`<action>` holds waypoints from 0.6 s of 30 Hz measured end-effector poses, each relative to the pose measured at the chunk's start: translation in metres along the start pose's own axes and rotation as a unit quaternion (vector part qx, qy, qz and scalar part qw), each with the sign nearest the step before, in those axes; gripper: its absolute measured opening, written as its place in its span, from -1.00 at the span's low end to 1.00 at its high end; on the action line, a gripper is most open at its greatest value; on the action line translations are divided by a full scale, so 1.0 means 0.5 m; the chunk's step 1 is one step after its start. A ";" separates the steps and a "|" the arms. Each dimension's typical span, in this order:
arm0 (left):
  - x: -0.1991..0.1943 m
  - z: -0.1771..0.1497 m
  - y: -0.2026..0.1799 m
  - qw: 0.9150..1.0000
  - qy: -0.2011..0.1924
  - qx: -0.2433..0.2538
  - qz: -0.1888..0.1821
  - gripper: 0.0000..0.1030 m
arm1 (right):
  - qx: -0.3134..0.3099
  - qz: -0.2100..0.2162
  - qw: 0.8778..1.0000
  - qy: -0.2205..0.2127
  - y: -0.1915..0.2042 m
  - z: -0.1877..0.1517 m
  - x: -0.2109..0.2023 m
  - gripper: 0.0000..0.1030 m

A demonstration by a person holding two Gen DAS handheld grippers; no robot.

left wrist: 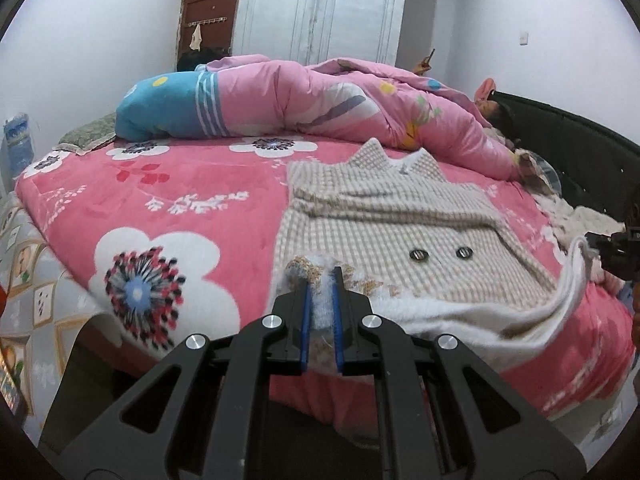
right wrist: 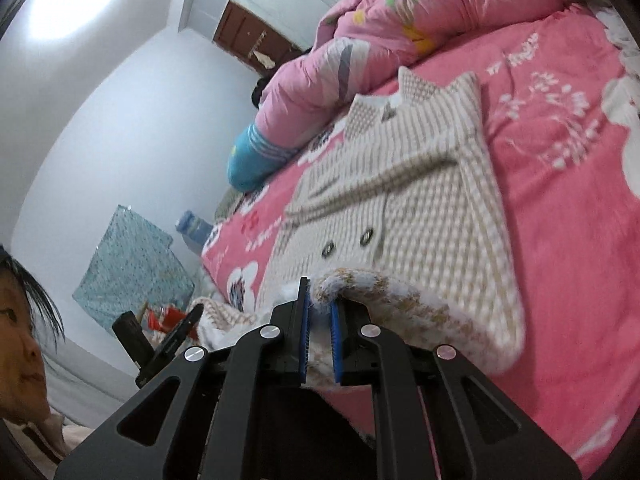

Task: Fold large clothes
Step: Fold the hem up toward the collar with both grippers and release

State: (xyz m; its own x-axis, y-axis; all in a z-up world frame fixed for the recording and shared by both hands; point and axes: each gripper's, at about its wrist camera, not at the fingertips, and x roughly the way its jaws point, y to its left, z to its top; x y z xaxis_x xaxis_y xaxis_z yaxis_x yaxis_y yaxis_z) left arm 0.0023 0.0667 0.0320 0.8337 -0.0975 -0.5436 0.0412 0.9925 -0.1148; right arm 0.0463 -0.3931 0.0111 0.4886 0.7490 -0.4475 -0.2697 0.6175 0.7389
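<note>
Only the left wrist view shows the wardrobe [left wrist: 324, 8]; only the right shows the person's head [right wrist: 20, 320]. The left gripper [left wrist: 322, 280] and right gripper [right wrist: 320, 296] have jaws nearly closed, each pinching the hem of the checked coat [left wrist: 384, 216] spread on the bed [left wrist: 180, 208].

Bed [left wrist: 168, 216] in pink floral blanket, beige checked coat [left wrist: 400, 216], pink quilt [left wrist: 320, 96] on it

Beige-and-white checked knit coat [left wrist: 404, 216], two buttons, flat on bed, hem lifted
</note>
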 end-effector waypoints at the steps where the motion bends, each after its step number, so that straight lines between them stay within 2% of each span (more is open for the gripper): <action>1: 0.011 0.008 0.004 1.000 0.001 0.001 -0.001 -0.83 | 0.001 0.002 1.000 -0.004 -0.003 0.010 0.005 -0.82; 7: 0.106 0.065 0.021 1.000 0.015 0.003 -0.003 -0.83 | 0.013 0.003 0.999 -0.029 -0.038 0.077 0.033 -0.82; 12: 0.197 0.095 0.037 0.999 0.046 0.009 -0.007 -0.83 | 0.032 -0.004 0.999 -0.043 -0.085 0.118 0.064 -0.82; 15: 0.254 0.102 0.051 0.997 0.071 -0.003 -0.020 -0.79 | 0.049 -0.017 0.998 -0.041 -0.124 0.136 0.096 -0.82; 18: 0.302 0.103 0.069 0.994 0.104 -0.024 -0.040 -0.71 | 0.075 -0.038 0.996 -0.022 -0.170 0.143 0.139 -0.82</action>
State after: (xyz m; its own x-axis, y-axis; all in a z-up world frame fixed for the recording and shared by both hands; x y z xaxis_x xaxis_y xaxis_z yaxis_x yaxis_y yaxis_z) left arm 0.1582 0.0900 -0.0112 0.6973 -0.1930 -0.6903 0.0720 0.9771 -0.2004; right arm 0.1626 -0.4107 -0.0471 0.5393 0.6881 -0.4854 -0.1045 0.6266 0.7723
